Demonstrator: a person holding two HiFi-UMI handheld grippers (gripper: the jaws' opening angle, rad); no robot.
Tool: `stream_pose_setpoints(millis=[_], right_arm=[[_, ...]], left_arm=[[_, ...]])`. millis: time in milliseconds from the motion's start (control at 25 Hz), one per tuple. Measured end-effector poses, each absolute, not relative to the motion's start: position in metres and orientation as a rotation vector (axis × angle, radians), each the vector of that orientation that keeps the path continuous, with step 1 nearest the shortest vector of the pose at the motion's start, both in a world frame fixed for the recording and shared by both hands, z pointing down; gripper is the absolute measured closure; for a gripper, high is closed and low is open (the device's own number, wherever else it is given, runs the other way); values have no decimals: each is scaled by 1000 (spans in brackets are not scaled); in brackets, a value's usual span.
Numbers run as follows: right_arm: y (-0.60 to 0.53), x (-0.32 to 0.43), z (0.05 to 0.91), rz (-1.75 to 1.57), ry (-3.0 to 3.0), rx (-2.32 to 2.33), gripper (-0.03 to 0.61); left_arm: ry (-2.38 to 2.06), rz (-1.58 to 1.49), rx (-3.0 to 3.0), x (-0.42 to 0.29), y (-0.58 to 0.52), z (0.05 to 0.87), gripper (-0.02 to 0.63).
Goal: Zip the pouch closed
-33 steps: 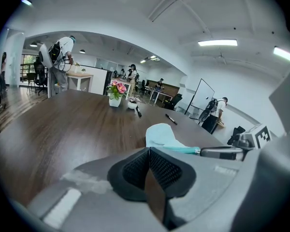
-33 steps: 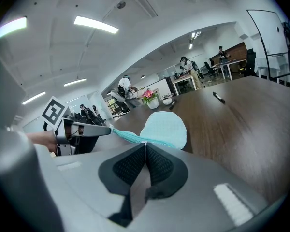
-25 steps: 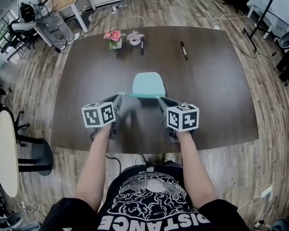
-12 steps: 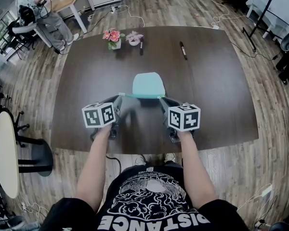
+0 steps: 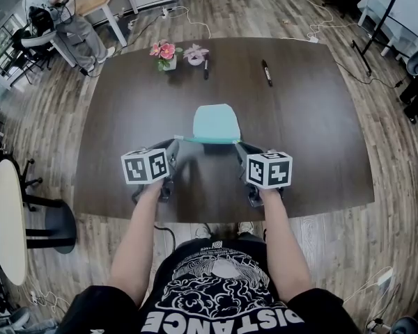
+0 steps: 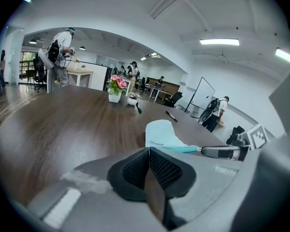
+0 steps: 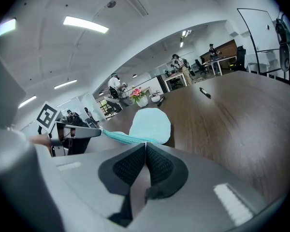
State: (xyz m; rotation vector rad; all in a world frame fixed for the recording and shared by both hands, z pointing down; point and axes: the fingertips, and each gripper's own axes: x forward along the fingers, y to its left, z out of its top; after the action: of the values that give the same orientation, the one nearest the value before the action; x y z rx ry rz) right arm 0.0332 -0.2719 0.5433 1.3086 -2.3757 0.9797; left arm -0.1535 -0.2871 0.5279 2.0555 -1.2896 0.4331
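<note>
the left hand-held gripper (image 5: 173, 140) has its jaws pressed together on the left end of the pouch's (image 5: 215, 122) teal zipper edge (image 5: 205, 140). the right hand-held gripper (image 5: 238, 143) is pinched just as tight on the other end, so the strip runs straight from one tip to the other. the pale pouch rests on the dark table (image 5: 299, 117) just beyond both tips and between them, while a pot of flowers (image 5: 164, 53) and a pen (image 5: 266, 73) lie well beyond it.

Pale blue pouch (image 5: 215, 122) rests on dark table (image 5: 125, 103), teal zipper (image 5: 205, 139) nearest.
</note>
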Motion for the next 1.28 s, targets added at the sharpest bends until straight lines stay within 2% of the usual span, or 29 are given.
stream_pose_setpoints(millis=[1000, 1160, 1280], right_arm=[[-263, 44, 581, 907, -2192, 1259, 568], [-264, 41, 578, 907, -2203, 1246, 543], [-265, 40, 571, 881, -2209, 1242, 540]], left_arm=[[-1228, 699, 2036, -134, -264, 575, 595], [-1227, 702, 2027, -134, -261, 576, 531], [-1248, 680, 2028, -138, -260, 569, 528]])
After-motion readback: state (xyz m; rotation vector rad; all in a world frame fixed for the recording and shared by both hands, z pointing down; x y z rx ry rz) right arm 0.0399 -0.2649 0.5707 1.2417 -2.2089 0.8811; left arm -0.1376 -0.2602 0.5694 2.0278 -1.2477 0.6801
